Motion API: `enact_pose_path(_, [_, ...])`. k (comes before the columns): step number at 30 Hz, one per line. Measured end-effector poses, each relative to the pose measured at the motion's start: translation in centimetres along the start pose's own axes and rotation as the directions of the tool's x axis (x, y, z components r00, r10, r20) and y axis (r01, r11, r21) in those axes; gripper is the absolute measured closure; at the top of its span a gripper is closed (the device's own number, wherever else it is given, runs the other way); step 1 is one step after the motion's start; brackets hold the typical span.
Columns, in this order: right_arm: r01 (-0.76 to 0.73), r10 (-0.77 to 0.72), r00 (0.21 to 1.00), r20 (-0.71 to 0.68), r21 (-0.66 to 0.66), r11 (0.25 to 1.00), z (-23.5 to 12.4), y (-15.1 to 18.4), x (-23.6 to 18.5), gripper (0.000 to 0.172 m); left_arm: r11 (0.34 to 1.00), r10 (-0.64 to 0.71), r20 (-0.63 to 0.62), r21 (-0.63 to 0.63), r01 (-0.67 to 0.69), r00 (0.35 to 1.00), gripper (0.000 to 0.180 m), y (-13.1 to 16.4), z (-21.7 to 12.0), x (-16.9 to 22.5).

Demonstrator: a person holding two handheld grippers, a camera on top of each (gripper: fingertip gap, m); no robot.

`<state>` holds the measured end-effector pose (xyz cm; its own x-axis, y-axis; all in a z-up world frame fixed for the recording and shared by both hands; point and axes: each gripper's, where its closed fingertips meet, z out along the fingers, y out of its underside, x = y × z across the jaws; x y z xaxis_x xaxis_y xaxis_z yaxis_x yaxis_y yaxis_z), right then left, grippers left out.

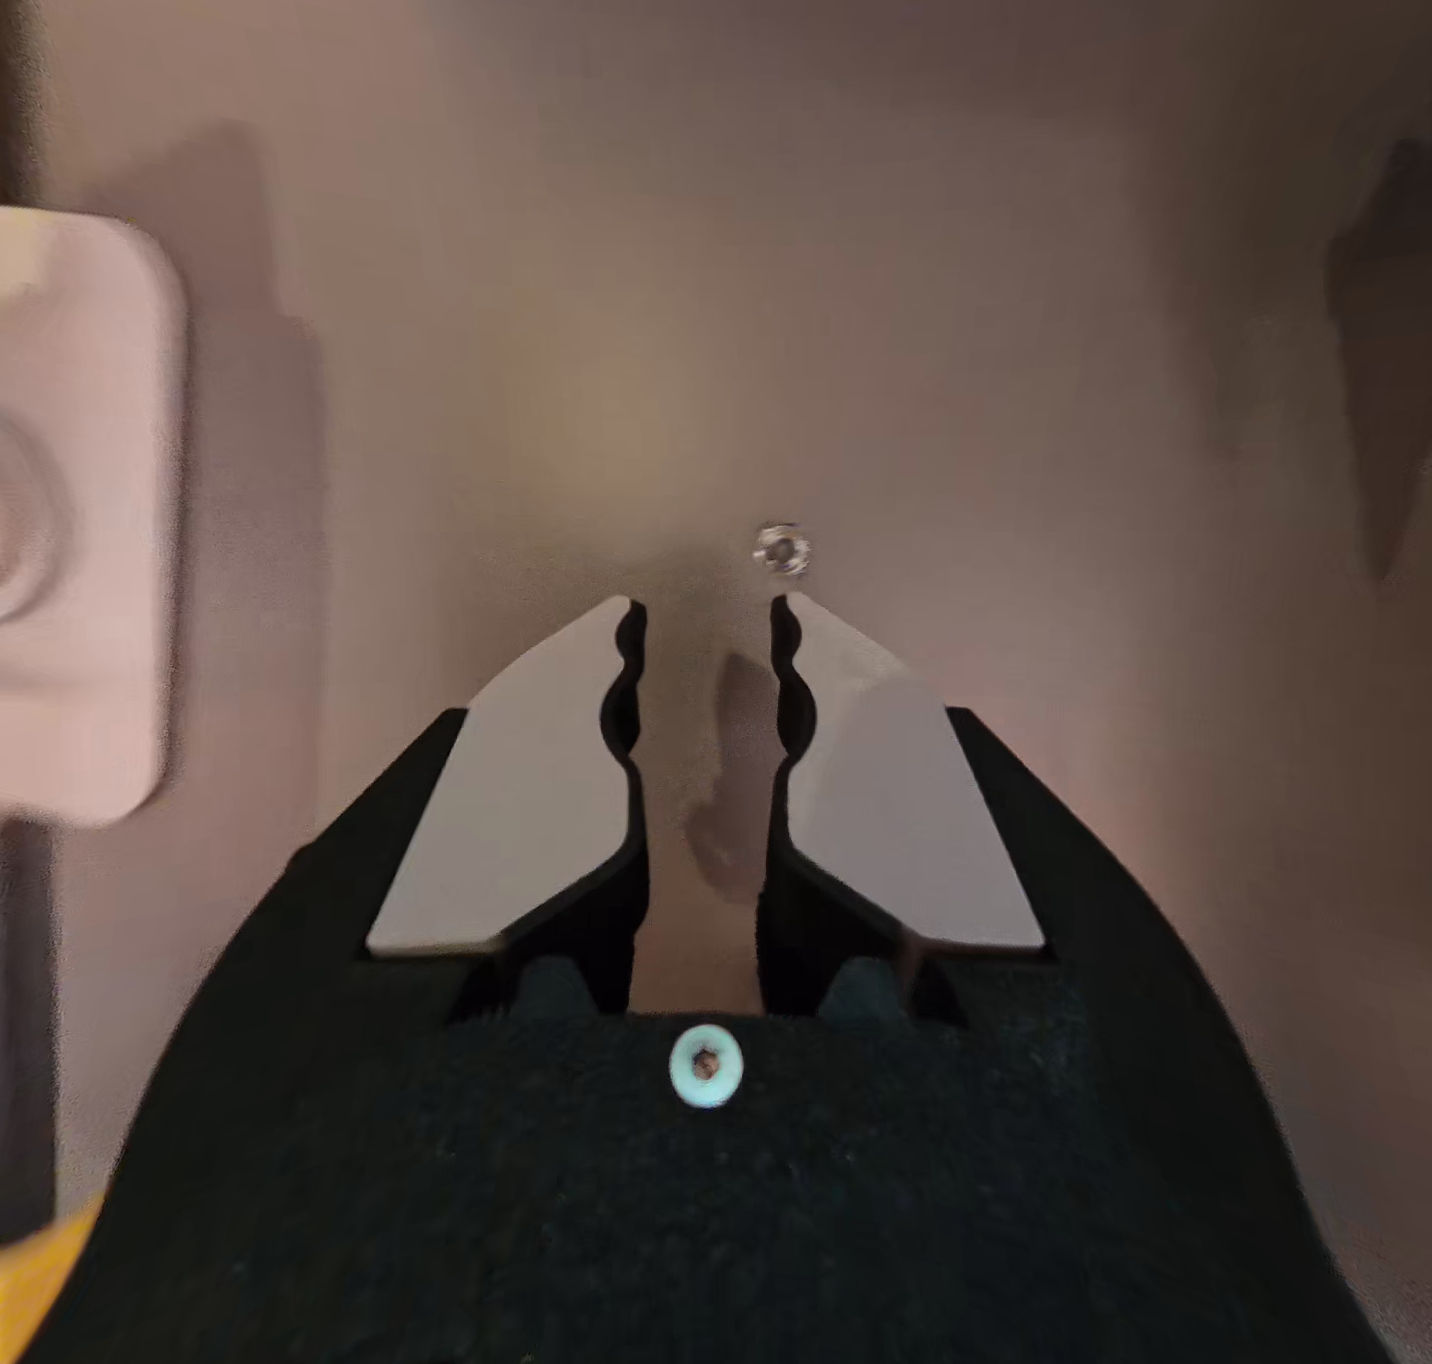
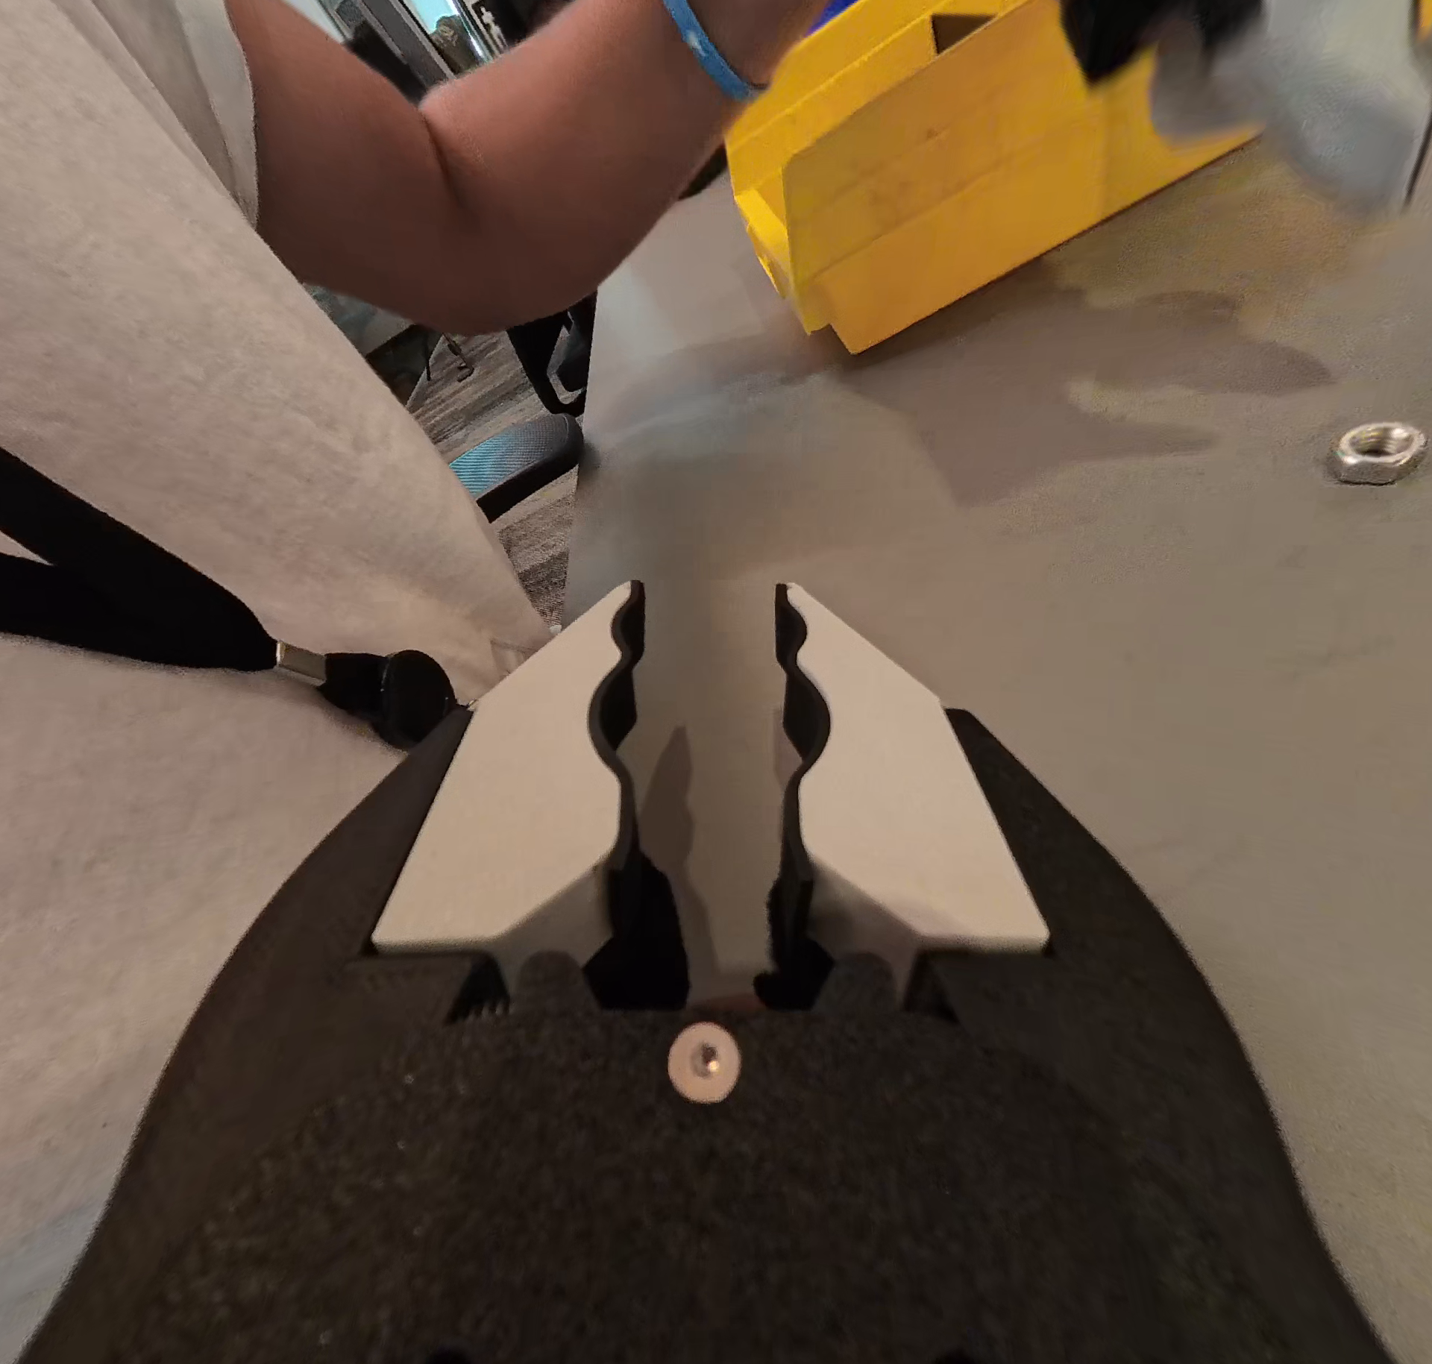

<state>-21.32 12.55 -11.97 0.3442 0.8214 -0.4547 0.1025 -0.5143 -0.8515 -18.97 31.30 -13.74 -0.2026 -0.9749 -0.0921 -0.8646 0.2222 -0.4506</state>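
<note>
My left claw (image 1: 709,602) gapes bare nr a shiny hex nut (image 1: 782,548) on matte worktop (image 1: 1007,397); right claw (image 2: 709,591) also open, w/ yellow plastic bin (image 2: 930,188) in its view only.

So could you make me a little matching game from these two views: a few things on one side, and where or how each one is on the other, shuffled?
Things:
1. metal nut
2. yellow bin
3. left gripper
4. blue wristband

Places or states:
A. around a person's wrist
B. jaws apart, nothing between them
C. lying flat on the table, just beyond a fingertip
D. resting on the grey table, far side

Pairs: 1-C, 2-D, 3-B, 4-A
</note>
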Motion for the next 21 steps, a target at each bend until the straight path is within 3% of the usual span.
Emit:
enact_pose_path(3, [0.003,-0.003,1.0,-0.007,-0.001,1.0,-0.1,0.0,0.1,0.138,0.961,-0.198,0.16,0.223,0.16,0.967,0.149,0.7,-8.2,-4.0])
enact_pose_path(5, [0.001,-0.001,1.0,-0.005,0.0,1.0,0.0,0.0,0.2,0.138,0.904,-0.348,0.23,0.338,0.261,0.909,0.149,3.2,-13.5,-6.3])
enact_pose_path(8, [-0.007,0.007,1.0,0.006,-0.01,1.0,0.5,0.0,0.5,0.138,0.873,-0.463,0.284,0.307,0.378,0.84,0.138,9.6,-16.7,-7.9])
enact_pose_path(12, [-0.008,0.008,1.0,0.021,-0.037,0.999,1.5,0.0,0.8,0.138,0.886,-0.462,0.341,0.124,0.448,0.819,0.139,16.6,-14.6,-8.8])
enact_pose_path(17, [-0.033,0.035,0.999,0.041,-0.038,0.999,2.6,0.0,1.1,0.138,0.92,-0.366,0.267,-0.041,0.39,0.891,0.143,19.5,-9.6,-9.8])
enact_pose_path(21, [-0.055,0.056,0.998,0.028,-0.035,0.998,2.9,0.0,1.7,0.138,0.901,-0.409,0.155,-0.086,0.424,0.9,0.147,20.4,-6.5,-10.9])
